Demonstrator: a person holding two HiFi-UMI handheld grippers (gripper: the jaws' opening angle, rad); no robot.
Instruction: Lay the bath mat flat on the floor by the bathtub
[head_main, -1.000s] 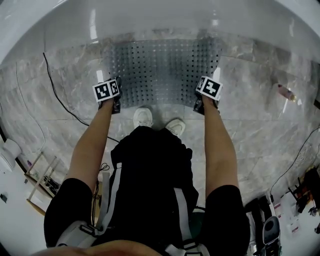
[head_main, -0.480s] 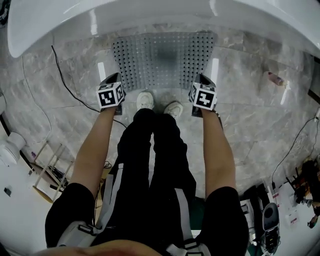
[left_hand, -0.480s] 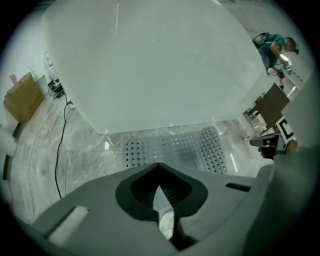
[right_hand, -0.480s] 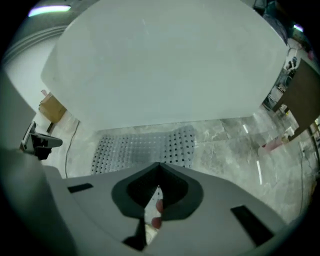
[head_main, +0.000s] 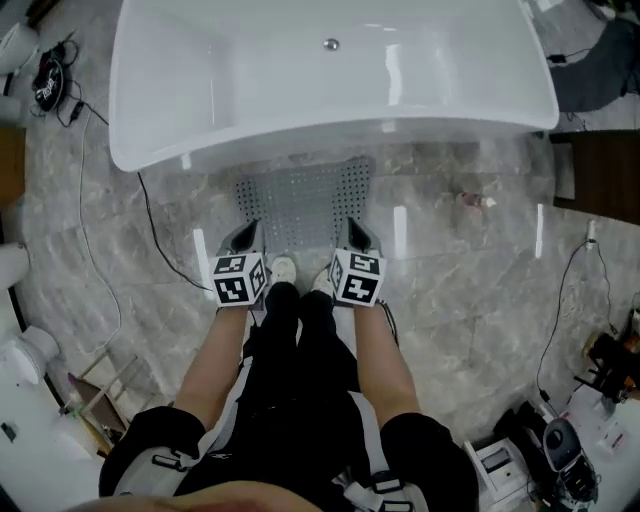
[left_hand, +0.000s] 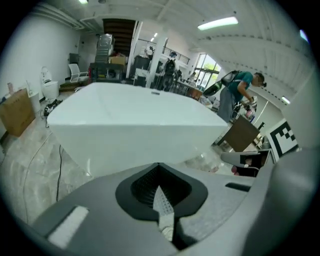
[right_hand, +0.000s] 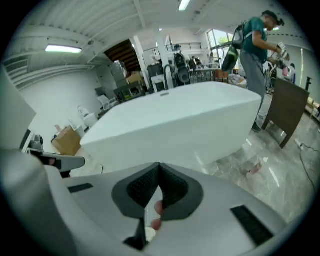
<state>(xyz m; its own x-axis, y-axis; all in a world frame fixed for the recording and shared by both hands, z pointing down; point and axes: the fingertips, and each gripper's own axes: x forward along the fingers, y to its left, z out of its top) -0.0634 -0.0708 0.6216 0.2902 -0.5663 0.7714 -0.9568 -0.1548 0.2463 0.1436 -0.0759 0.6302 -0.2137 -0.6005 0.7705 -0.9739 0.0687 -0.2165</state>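
Bath mat (head_main: 305, 195), grey and full of small holes, lies spread flat on the floor (head_main: 450, 290) just beside the near wall of the white bathtub (head_main: 330, 90). Its far edge sits at the foot of the tub, and its near edge reaches the person's shoes (head_main: 285, 268).

It looks thin, soft and rubbery, so it is probably light and would sag and fold if lifted by one point. The two near corners seem the best places to take hold, one per side, so it hangs evenly. The holes and limp edge may make it slip from a shallow pinch.

The left hand-held gripper (head_main: 250, 228) and right hand-held gripper (head_main: 353, 224) hang above the mat's near corners, apart from it. Each has its jaws closed together and holds nothing; only a sliver of the scene below shows through the gap.

The tub wall blocks any push forward. Open marble floor lies to both sides. A dark cable (head_main: 150, 225) trails on the floor to the left, near the mat, and a small pink object (head_main: 477, 200) lies to the right, well apart. The mat appears already in place.
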